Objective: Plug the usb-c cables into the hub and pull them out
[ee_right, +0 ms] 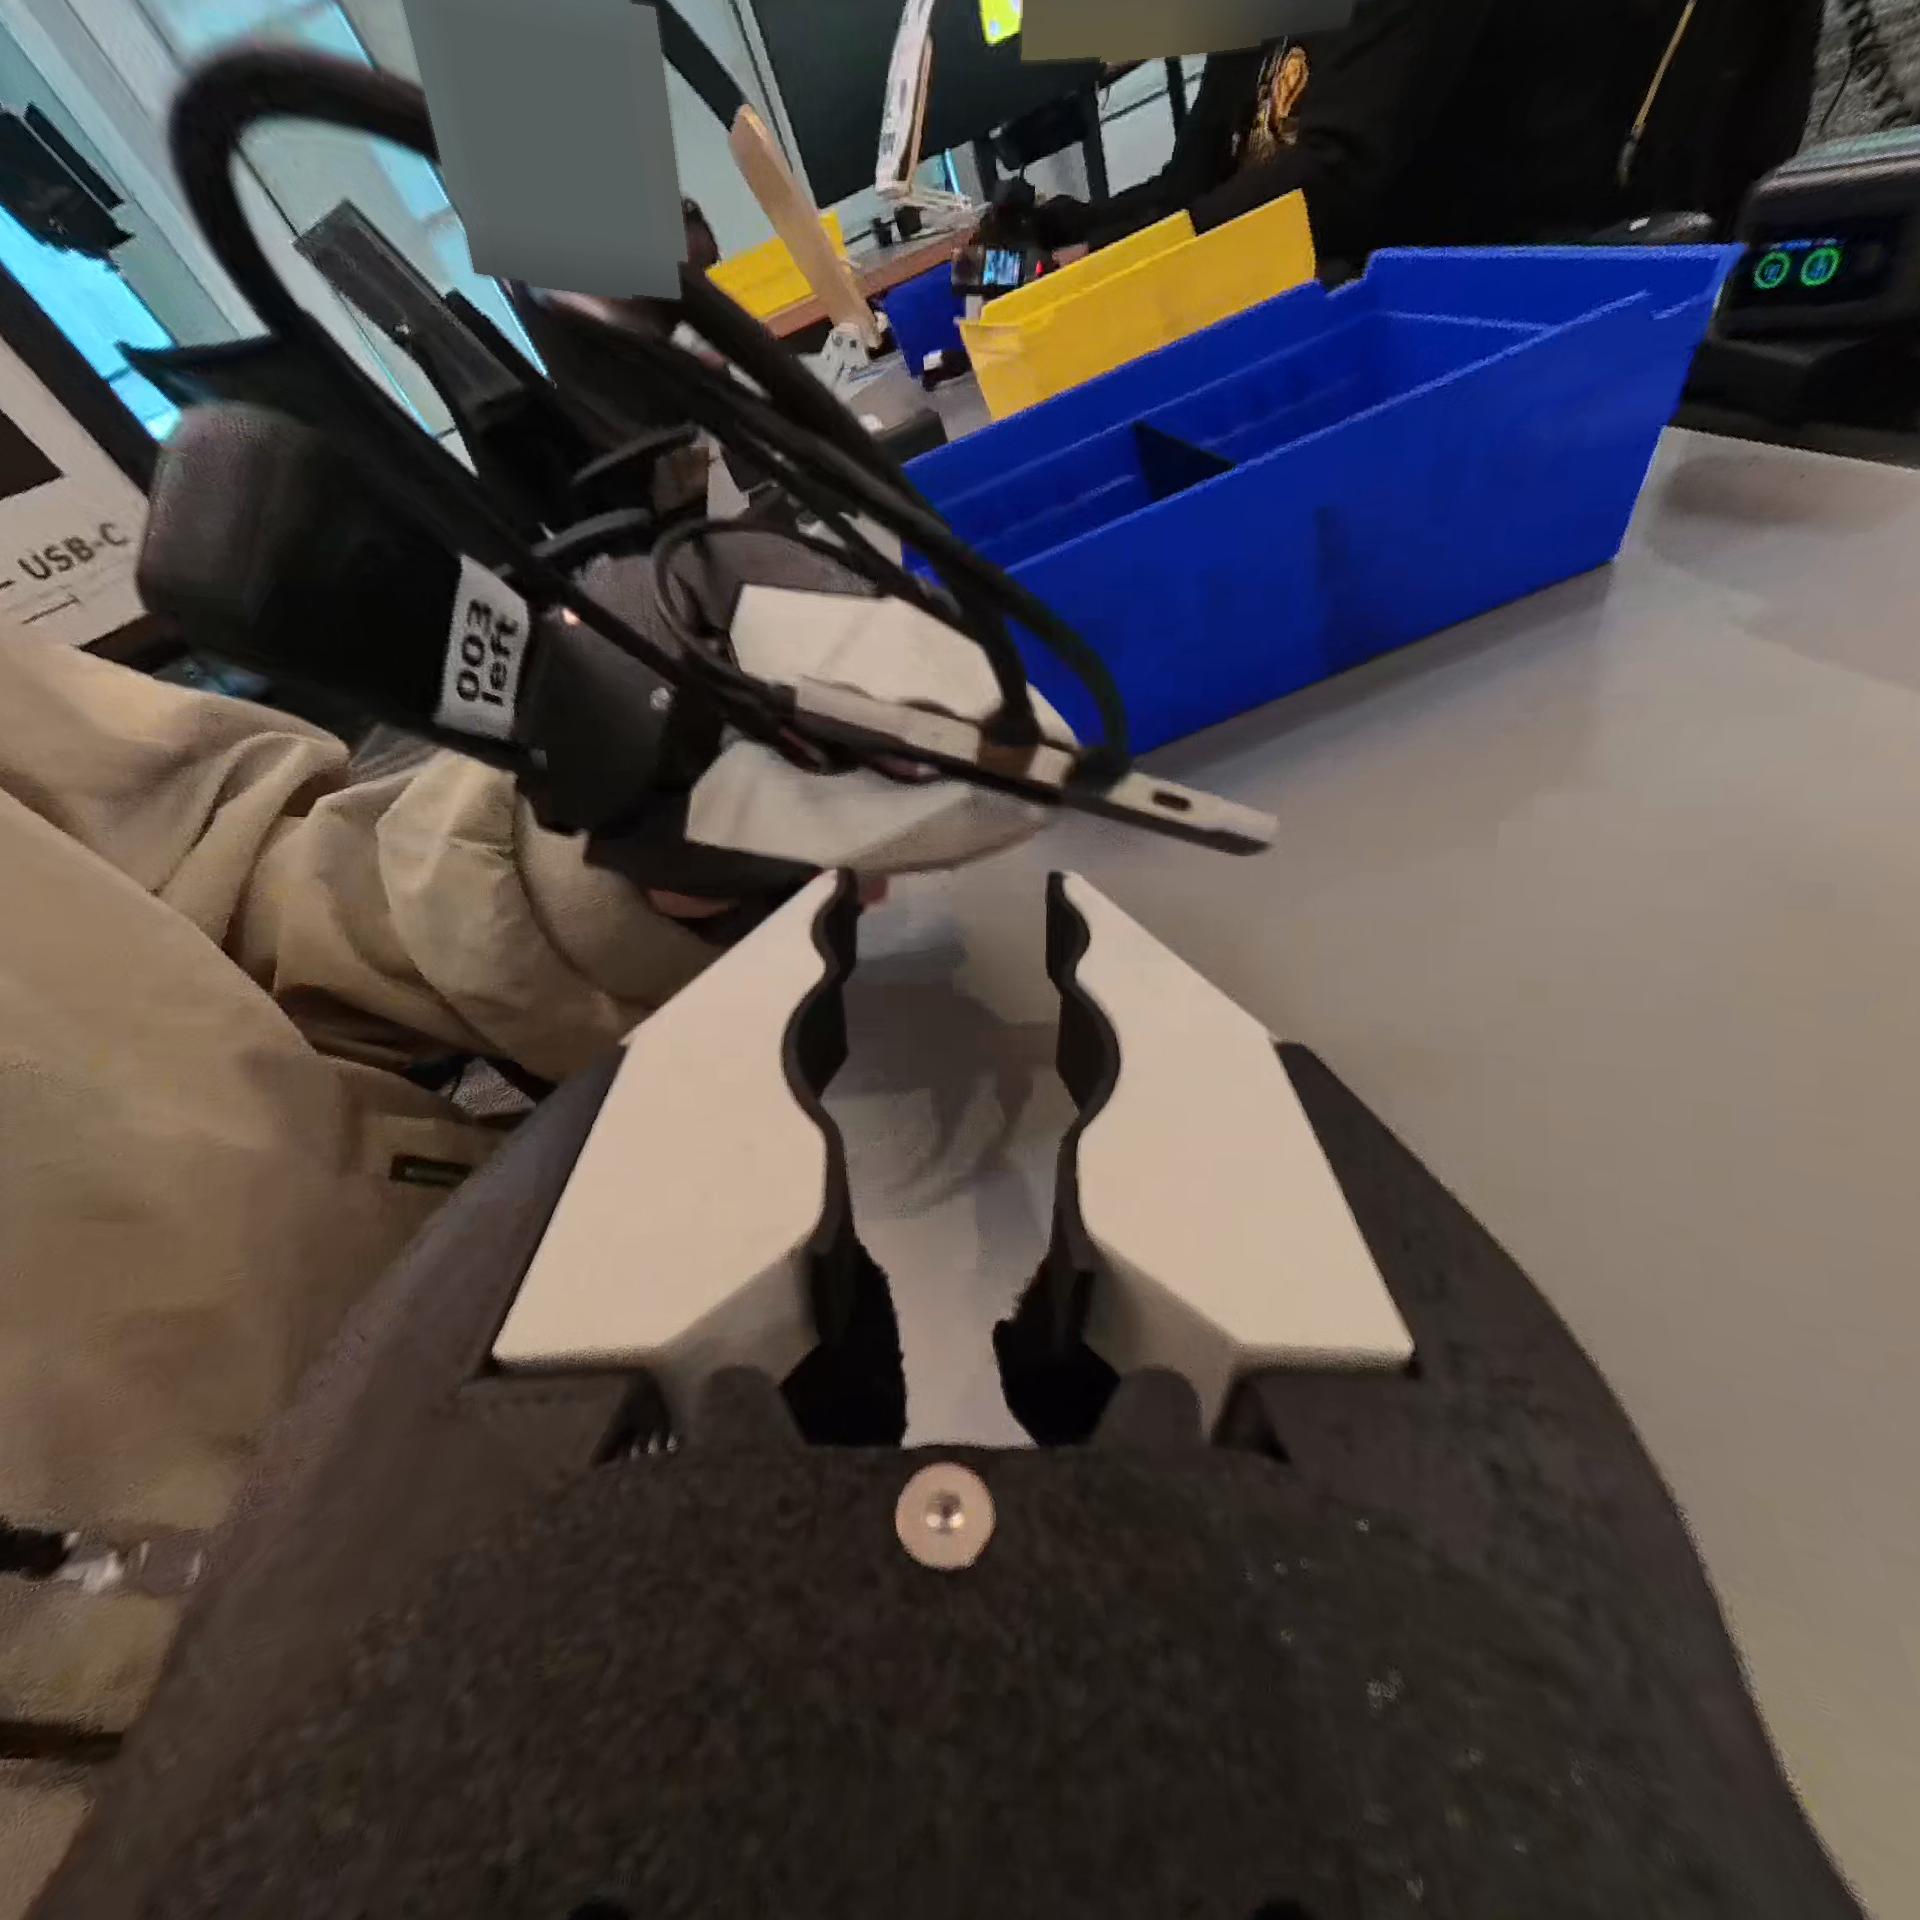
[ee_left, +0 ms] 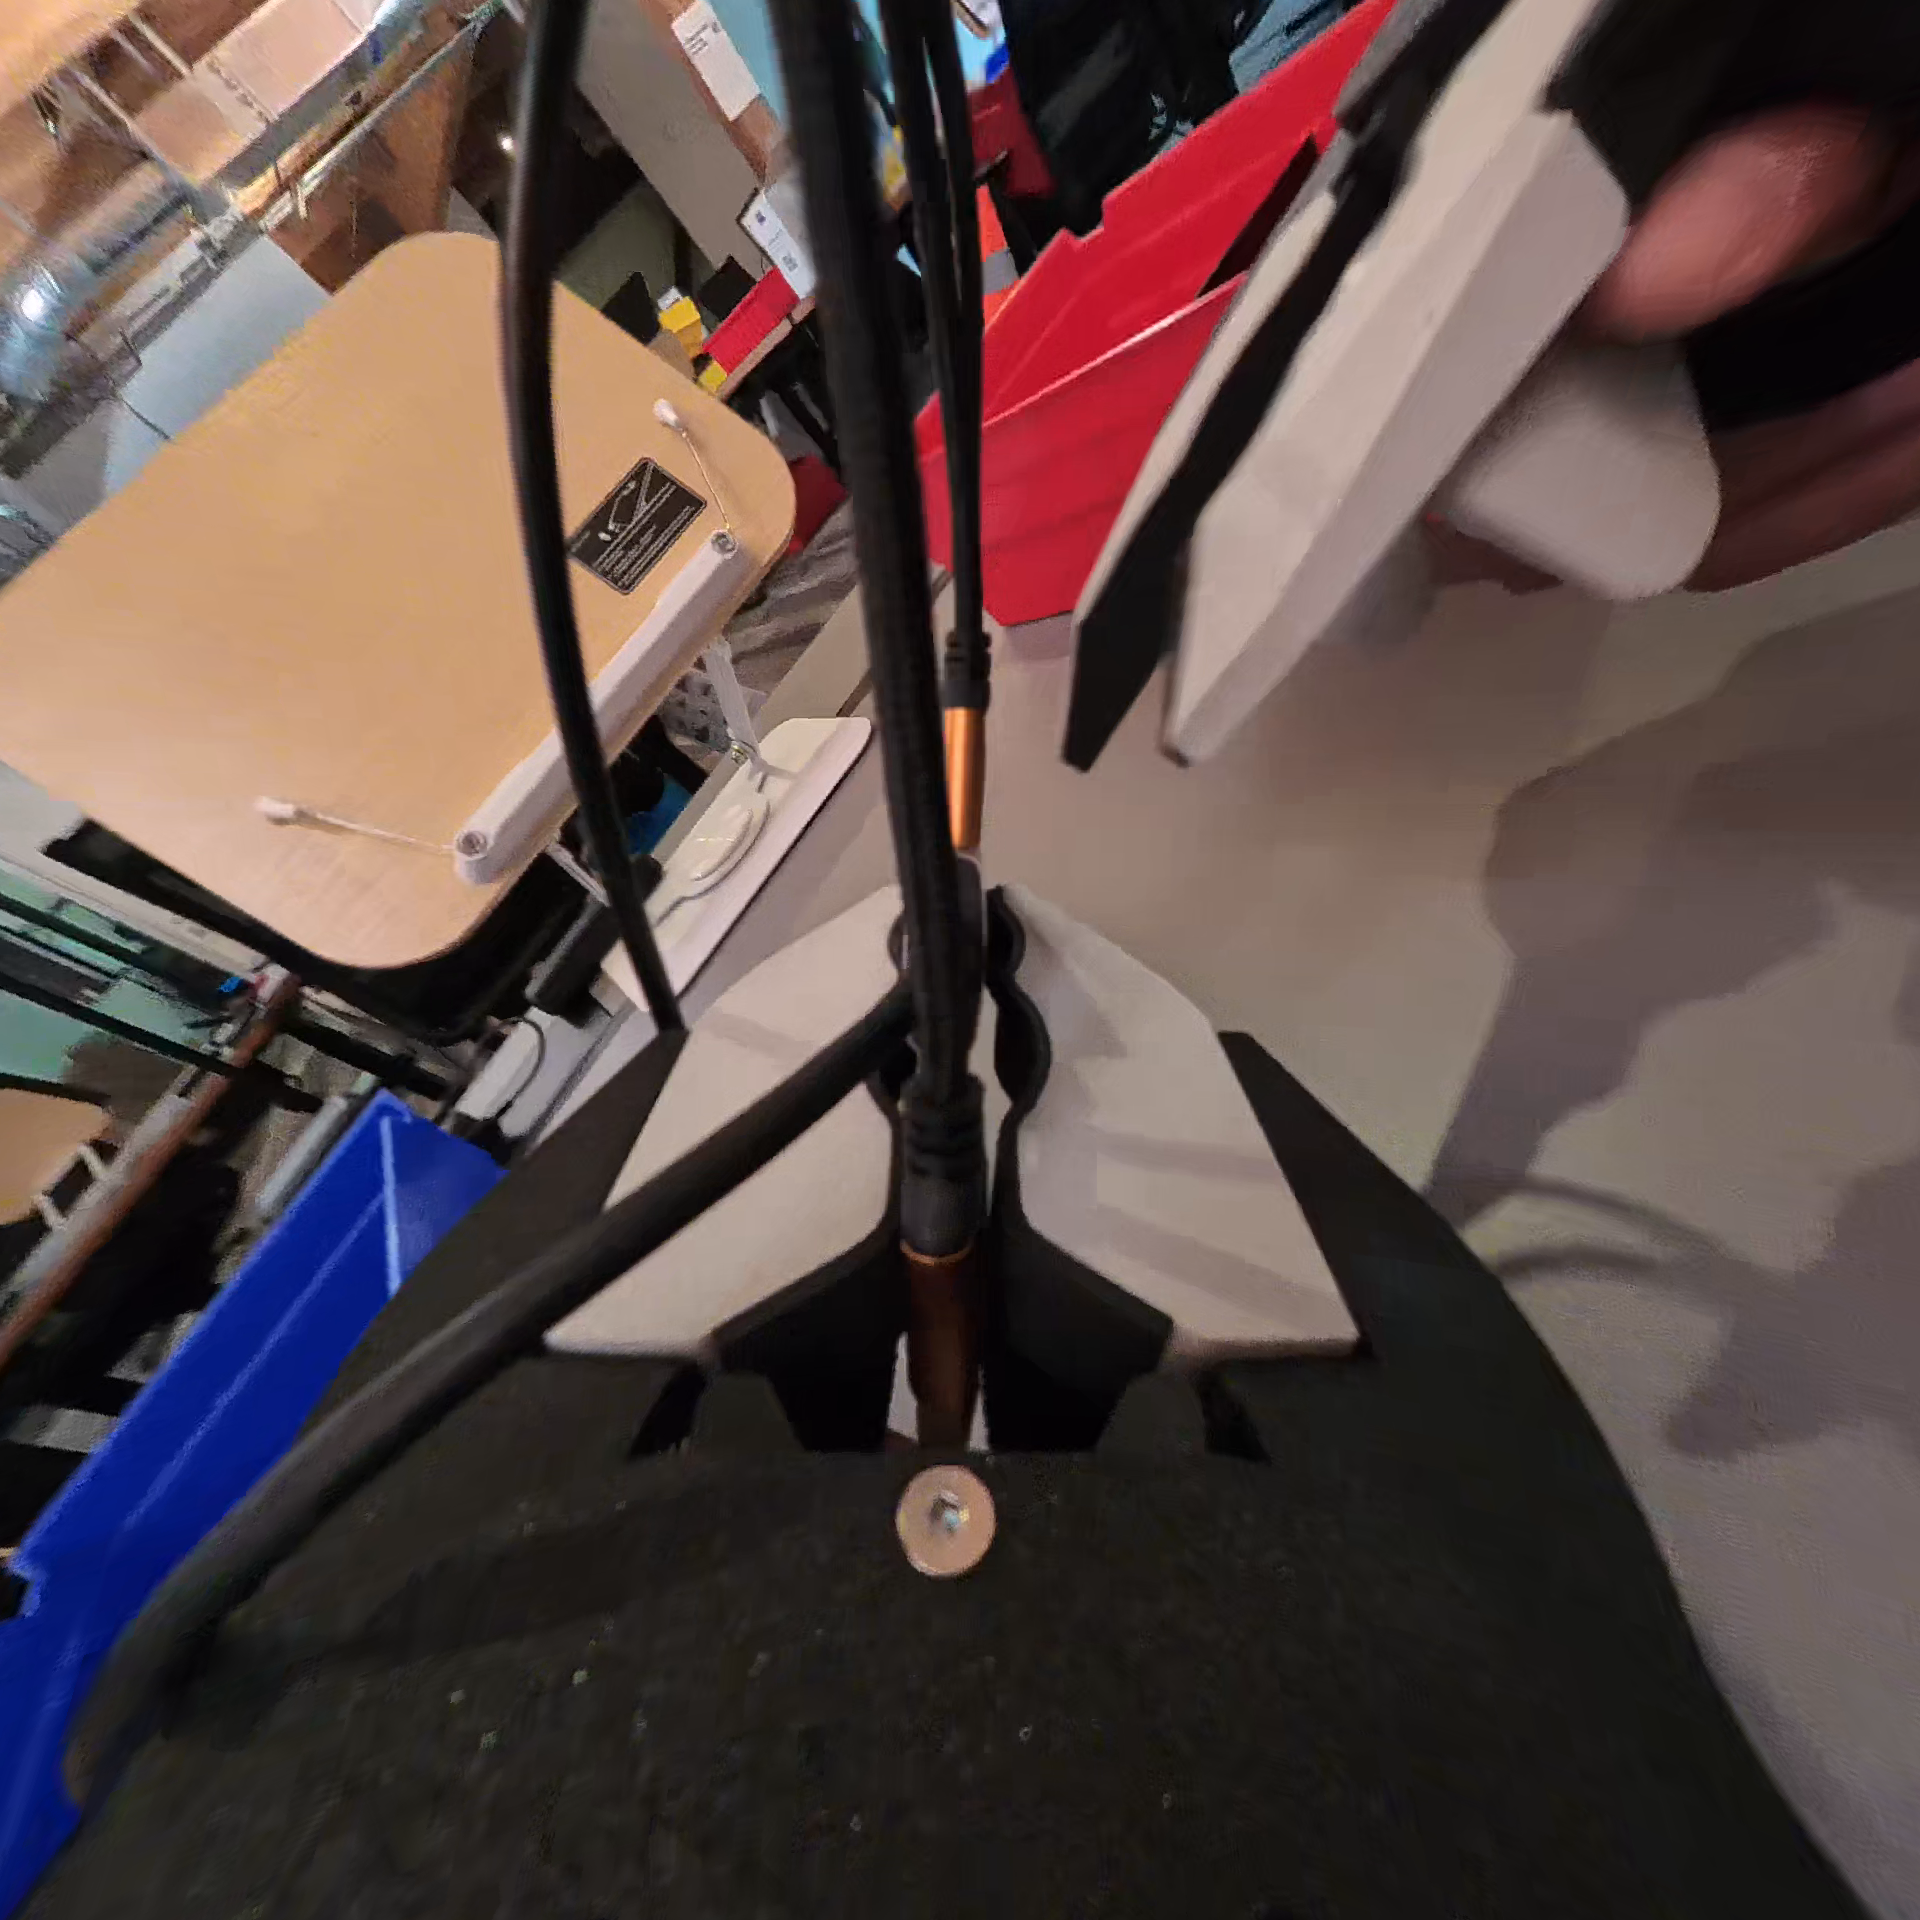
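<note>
My left gripper [ee_left: 977,899] is shut on the hub, with a black cable and its copper-coloured plug [ee_left: 940,1320] lying in the narrow gap between the fingers. A second copper plug [ee_left: 963,769] hangs just past the fingertips. In the right wrist view the left gripper [ee_right: 1039,769] holds the thin grey hub [ee_right: 1195,816] flat above the table, with several black cables [ee_right: 883,520] looping off it. My right gripper [ee_right: 951,894] is open and empty, just below and in front of the hub. It also shows in the left wrist view [ee_left: 1127,743], hand-held, at the upper right.
A blue divided bin [ee_right: 1351,520] stands on the grey table [ee_right: 1610,935] behind the hub, with a yellow bin [ee_right: 1122,301] farther back. A red bin [ee_left: 1060,416], a blue bin [ee_left: 260,1403] and a wooden chair seat [ee_left: 312,623] show in the left wrist view. A beige sleeve [ee_right: 208,935] is at left. Some 4 centimeters of space lies between my two pairs of fingers.
</note>
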### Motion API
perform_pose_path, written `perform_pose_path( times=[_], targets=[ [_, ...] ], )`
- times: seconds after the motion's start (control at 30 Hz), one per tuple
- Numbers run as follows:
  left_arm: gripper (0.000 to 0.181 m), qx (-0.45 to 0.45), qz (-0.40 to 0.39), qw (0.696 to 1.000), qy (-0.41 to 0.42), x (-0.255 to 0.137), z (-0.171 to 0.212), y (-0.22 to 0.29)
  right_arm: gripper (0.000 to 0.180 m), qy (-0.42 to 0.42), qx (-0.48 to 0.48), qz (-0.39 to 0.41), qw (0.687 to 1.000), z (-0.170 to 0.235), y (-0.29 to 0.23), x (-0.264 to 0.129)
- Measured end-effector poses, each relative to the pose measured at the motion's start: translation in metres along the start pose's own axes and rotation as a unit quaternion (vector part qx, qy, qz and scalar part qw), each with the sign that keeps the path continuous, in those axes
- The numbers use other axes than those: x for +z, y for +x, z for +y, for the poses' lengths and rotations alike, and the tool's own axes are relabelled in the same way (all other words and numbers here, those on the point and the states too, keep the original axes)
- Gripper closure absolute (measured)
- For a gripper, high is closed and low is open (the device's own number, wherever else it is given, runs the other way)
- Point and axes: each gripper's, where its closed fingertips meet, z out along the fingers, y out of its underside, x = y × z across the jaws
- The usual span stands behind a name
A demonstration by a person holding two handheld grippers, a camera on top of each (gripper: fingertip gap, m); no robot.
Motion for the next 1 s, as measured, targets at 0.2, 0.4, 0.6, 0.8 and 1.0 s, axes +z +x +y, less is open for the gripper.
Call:
perform_pose_path(
  times=[0.2,0.4,0.6,0.8,1.0],
  targets=[
    [0.171,0.070,-0.038,0.997,0.009,0.004,-0.011,0.003,0.155,0.085,0.031,0.044,0.995,-0.021,0.003,0.000],
    [0.171,0.113,-0.072,0.991,0.001,0.006,-0.017,0.004,0.167,0.096,0.050,0.049,0.993,-0.020,0.008,-0.003],
    [0.171,0.125,-0.080,0.989,-0.023,0.008,-0.013,0.005,0.168,0.102,0.072,0.047,0.991,-0.018,0.012,-0.002],
    [0.170,0.099,-0.060,0.993,-0.029,0.008,-0.009,0.006,0.168,0.099,0.117,0.019,0.988,-0.013,0.014,-0.001],
    [0.170,0.088,-0.069,0.993,-0.023,0.005,-0.014,0.003,0.169,0.087,0.085,0.025,0.992,-0.018,0.011,-0.002]
  ],
)
